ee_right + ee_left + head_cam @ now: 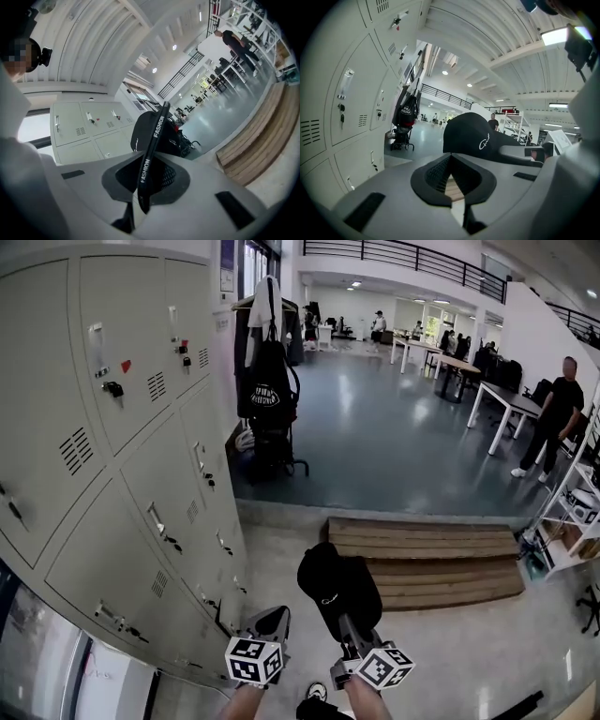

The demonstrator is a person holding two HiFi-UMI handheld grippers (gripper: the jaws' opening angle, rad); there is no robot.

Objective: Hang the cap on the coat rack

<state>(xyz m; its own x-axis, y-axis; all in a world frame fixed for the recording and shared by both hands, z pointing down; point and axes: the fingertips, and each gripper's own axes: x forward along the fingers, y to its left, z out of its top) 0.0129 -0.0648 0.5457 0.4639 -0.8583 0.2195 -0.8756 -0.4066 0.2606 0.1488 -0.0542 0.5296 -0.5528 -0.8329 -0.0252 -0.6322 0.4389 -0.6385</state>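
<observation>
A black cap (pixel 337 585) hangs in front of me, low in the head view, with my right gripper (pixel 349 622) shut on it. In the right gripper view the jaws (pixel 148 164) pinch a black band printed FASHION (pixel 153 136), and the cap's crown (pixel 139 133) stands beyond them. My left gripper (pixel 272 620) is beside it on the left, shut and holding nothing (pixel 451 157); the cap (pixel 471 136) shows just past its tips. The coat rack (pixel 269 352) stands far ahead by the lockers, with a black bag (pixel 265 390) and garments on it.
Grey lockers (pixel 122 427) line the left side. A low wooden step platform (pixel 422 559) lies ahead on the right. Tables (pixel 506 399), a white shelf unit (pixel 572 521) and a standing person (pixel 553 418) are further right. Grey floor (pixel 375 437) stretches toward the rack.
</observation>
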